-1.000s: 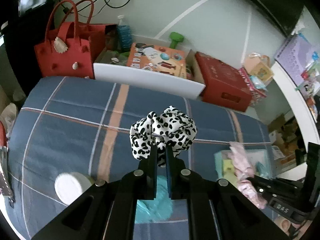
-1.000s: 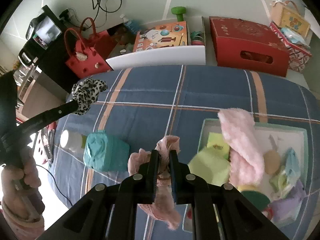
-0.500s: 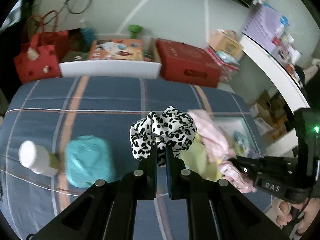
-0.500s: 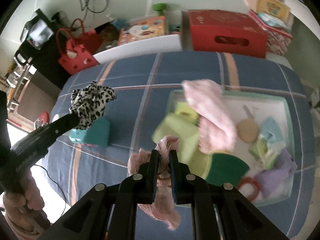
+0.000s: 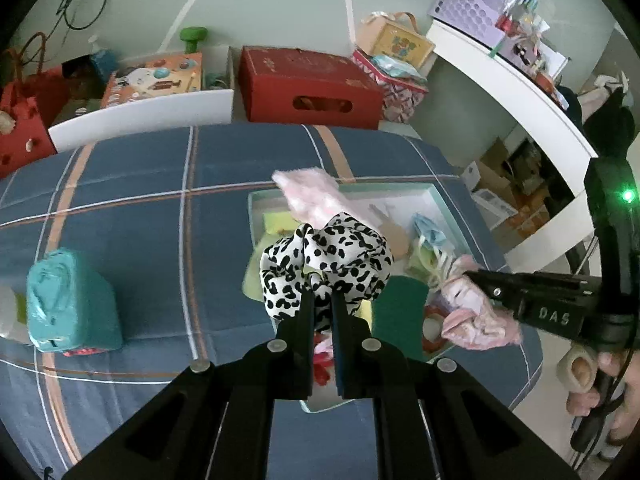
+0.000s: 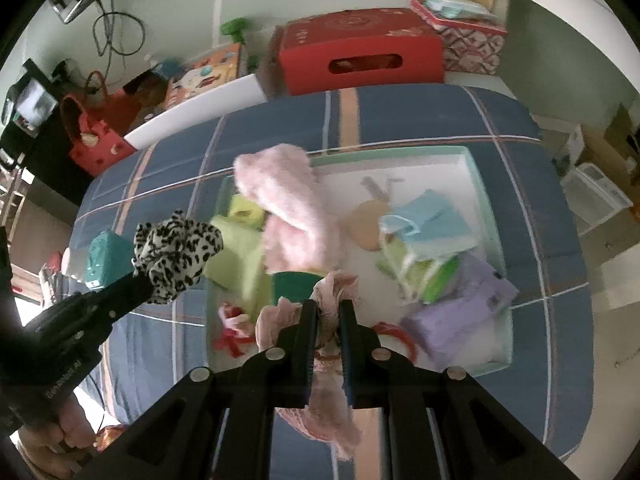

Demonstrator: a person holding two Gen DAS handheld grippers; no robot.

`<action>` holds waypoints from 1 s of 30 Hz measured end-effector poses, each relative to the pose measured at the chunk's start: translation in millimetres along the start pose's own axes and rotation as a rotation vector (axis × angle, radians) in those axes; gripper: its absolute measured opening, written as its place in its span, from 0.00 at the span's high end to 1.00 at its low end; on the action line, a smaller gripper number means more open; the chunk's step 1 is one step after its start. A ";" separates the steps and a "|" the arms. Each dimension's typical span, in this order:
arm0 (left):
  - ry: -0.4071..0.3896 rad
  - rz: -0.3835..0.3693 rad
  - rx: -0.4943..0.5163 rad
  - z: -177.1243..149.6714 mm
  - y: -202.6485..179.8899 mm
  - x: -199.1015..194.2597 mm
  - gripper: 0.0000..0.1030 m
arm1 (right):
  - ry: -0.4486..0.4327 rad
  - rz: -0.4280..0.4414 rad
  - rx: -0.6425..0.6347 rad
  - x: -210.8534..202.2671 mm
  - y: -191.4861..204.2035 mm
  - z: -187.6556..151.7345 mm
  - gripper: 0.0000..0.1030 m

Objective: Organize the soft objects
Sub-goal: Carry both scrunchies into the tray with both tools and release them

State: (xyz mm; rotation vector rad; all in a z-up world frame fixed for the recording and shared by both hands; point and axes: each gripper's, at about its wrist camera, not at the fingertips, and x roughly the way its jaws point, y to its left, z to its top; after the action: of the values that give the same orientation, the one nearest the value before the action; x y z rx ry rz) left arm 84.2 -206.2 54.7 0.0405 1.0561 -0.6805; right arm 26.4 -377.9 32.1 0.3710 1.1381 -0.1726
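My left gripper (image 5: 320, 298) is shut on a black-and-white leopard-print scrunchie (image 5: 326, 264), held above the near left part of a shallow mint-edged tray (image 5: 448, 200). In the right wrist view the same scrunchie (image 6: 176, 250) hangs at the left over the tray's left side. My right gripper (image 6: 329, 306) is shut on a pale pink scrunchie (image 6: 332, 292), also over the tray (image 6: 478, 176); the left wrist view shows this pink scrunchie (image 5: 474, 312) at the right. The tray holds a fluffy pink cloth (image 6: 288, 204), green sponges, a purple cloth and other soft items.
The tray lies on a blue plaid bed (image 5: 132, 184). A teal pouch (image 5: 70, 300) and a white-capped bottle sit at the bed's left. Beyond the bed stand a red box (image 5: 308, 84), a white bin with a picture book, and a red bag. A white shelf curves along the right.
Both grippers have swept rightwards across the bed with their scrunchies and now hang over the tray. The teal pouch has slid to the left of both views.
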 end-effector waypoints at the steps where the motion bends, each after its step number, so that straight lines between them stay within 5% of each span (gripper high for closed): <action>1: 0.004 0.002 0.001 0.1 -1.7 3.0 0.93 | 0.000 -0.004 0.004 0.2 -3.3 -0.3 0.88; 30: 0.129 0.015 -0.042 -23.4 16.0 77.8 0.92 | 0.074 -0.082 0.022 63.4 -29.5 -1.6 0.88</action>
State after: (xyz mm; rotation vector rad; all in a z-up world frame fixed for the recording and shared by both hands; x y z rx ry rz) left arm 98.4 -224.0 -24.9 0.0572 1.1928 -0.6484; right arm 41.9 -401.3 -32.0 0.3526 1.2264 -0.2445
